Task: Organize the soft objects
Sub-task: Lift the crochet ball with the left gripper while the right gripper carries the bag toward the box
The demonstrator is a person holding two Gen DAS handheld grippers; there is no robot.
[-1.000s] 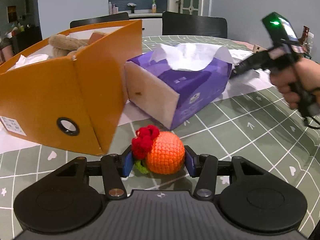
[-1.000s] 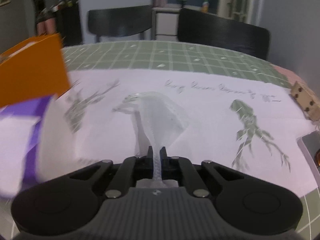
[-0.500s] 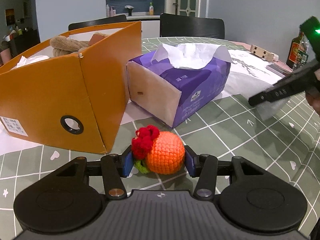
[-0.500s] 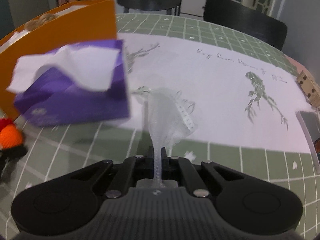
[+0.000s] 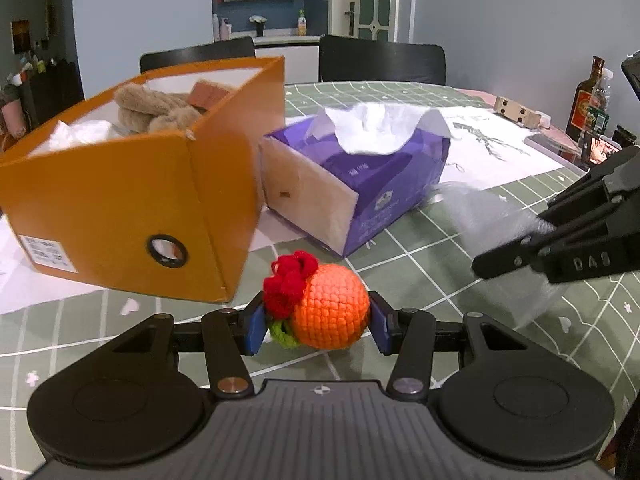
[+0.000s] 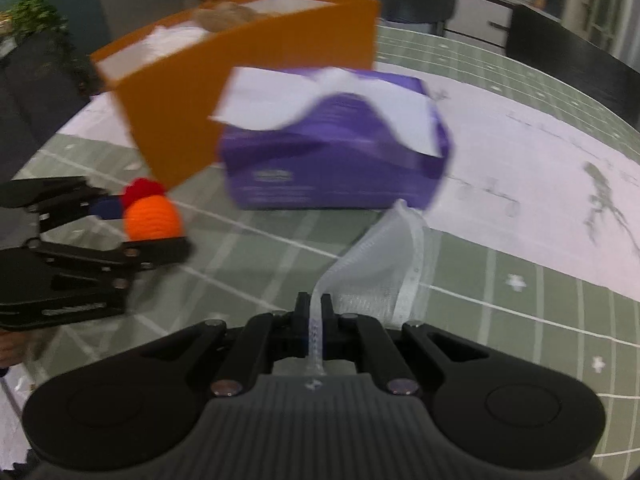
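Left tongs pinching crochet ball above tabletop. Right tongs pressed together on mesh pouch. Orange box beyond left tongs. Risk: thin mesh slipping out.

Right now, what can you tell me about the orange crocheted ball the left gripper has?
The crocheted ball is round orange yarn with a red crocheted flower on its left and a green bit beneath. It sits clamped between the blue pads of the left gripper, in front of the orange box corner. Whether it rests on the table is unclear.
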